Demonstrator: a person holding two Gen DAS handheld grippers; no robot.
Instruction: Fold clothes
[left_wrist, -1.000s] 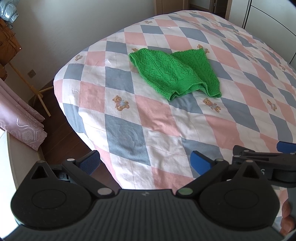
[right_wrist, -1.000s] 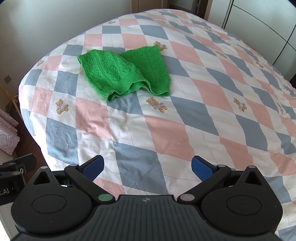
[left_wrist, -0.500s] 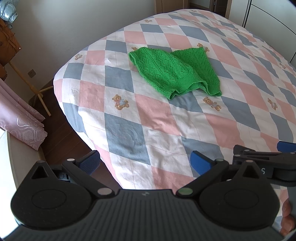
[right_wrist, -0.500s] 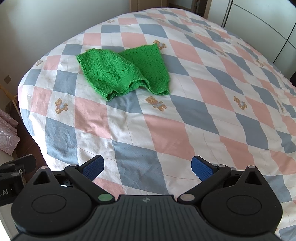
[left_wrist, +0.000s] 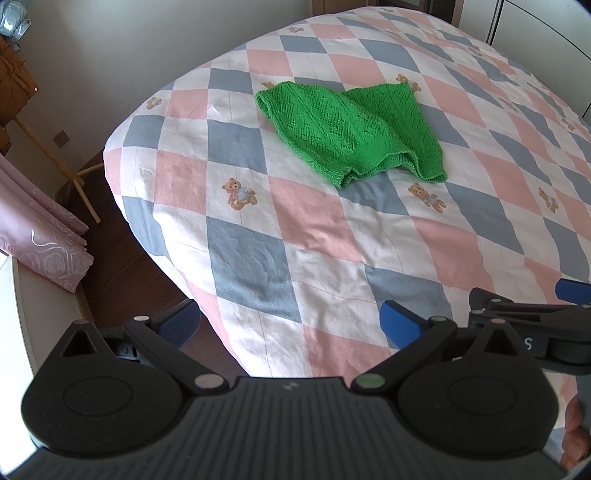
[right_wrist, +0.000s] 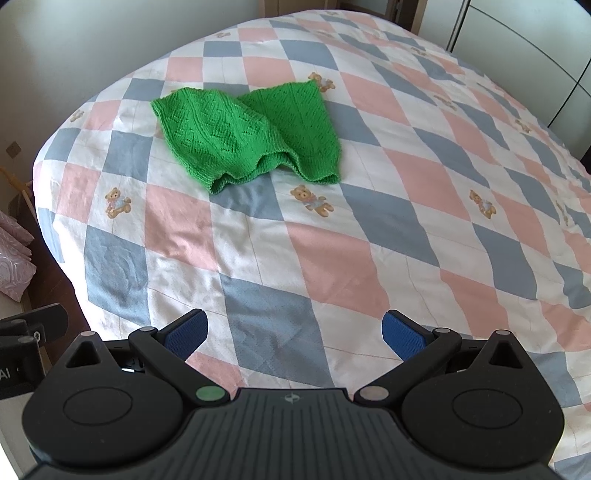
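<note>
bed (right_wrist: 480, 155) far side cropped, pink curtain (left_wrist: 40, 236) cut off left

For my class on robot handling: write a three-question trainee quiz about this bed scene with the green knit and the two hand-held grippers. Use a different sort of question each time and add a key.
1. True or false: the left gripper is shut on the green knit garment.
2. Multiple choice. What does the garment lie on?
A. a bare wooden floor
B. the checked quilt with teddy bears
C. a chair
3. Fill in the blank: the right gripper hangs over the near part of the quilt with its jaws ____.

Key
1. False: it is open and well short of the garment.
2. B
3. open
</note>
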